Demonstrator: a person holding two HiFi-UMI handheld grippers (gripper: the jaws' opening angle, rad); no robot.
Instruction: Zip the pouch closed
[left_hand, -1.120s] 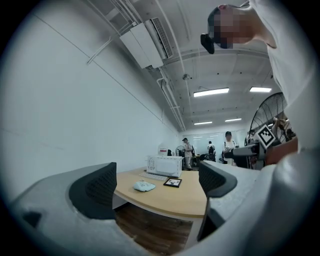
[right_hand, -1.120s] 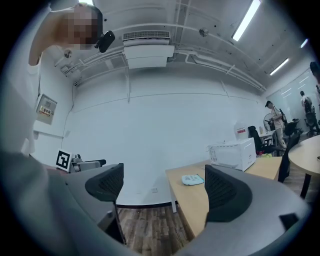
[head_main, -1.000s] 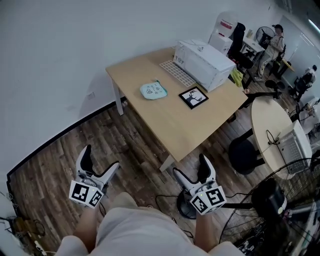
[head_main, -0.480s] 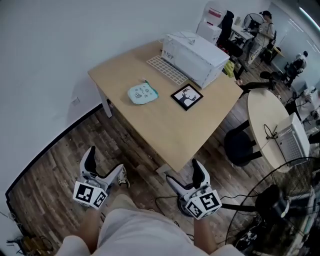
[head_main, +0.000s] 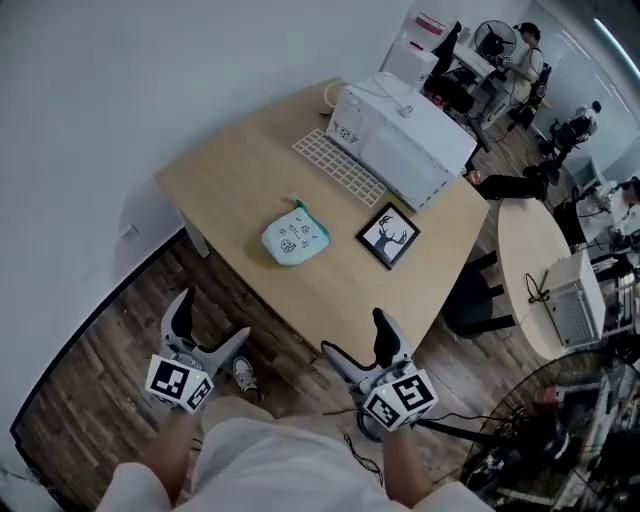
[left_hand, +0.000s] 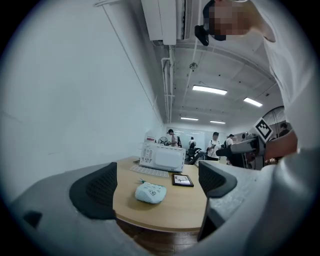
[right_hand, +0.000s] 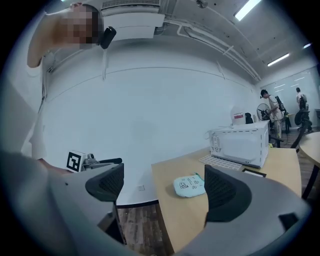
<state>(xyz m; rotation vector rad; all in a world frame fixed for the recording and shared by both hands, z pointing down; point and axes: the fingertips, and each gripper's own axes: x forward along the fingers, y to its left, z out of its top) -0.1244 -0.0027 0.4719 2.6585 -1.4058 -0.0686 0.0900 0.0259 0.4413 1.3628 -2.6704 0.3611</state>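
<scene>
A pale teal pouch (head_main: 296, 238) with small printed figures lies on the wooden table (head_main: 240, 170), toward its near side; it also shows as the pouch (left_hand: 151, 192) in the left gripper view and the pouch (right_hand: 190, 186) in the right gripper view. My left gripper (head_main: 206, 332) hangs open over the floor, short of the table's near edge. My right gripper (head_main: 358, 340) is open too, at the table's near corner. Both hold nothing and are well apart from the pouch.
On the table stand a white microwave (head_main: 405, 140), a white keyboard-like grid (head_main: 338, 167) and a black framed deer picture (head_main: 388, 236). A round table (head_main: 530, 270), an office chair (head_main: 465, 300) and a fan (head_main: 560, 420) crowd the right. People stand far back.
The view has advanced toward the table: the pouch and table now sit closer and lower in the head view. Both grippers stay open, held low in front of the body.
</scene>
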